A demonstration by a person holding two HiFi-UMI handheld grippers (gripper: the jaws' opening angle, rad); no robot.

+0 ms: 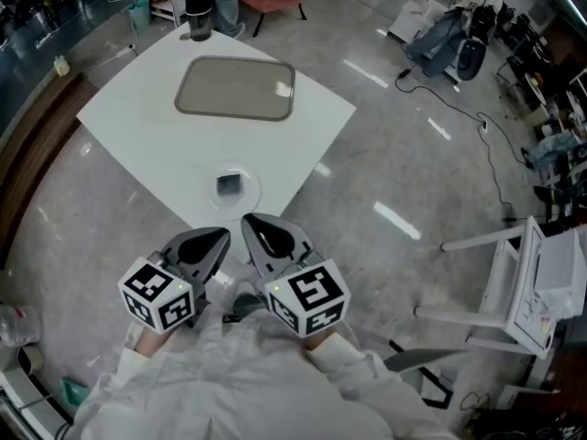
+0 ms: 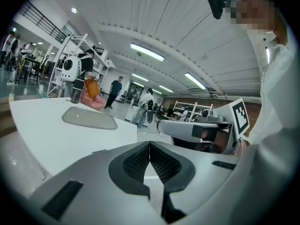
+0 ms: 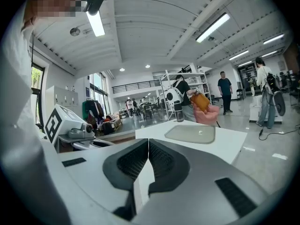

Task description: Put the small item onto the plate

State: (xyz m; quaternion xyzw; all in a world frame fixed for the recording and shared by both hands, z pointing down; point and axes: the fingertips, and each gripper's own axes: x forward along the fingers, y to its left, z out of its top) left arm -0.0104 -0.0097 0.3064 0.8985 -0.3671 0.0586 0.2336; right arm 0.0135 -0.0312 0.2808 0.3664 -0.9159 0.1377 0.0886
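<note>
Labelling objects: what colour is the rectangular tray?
The tray is grey; best in the head view.

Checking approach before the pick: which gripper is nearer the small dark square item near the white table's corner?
Right, narrowly. The right gripper sits just short of the small dark square item, slightly right; the left gripper is farther back. Both shut, neither touching.

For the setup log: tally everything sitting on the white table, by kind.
Grey tray: 1
Round plate: 1
Small dark item, lying on that plate: 1
Dark bottle at the far corner: 1
Total: 4
</note>
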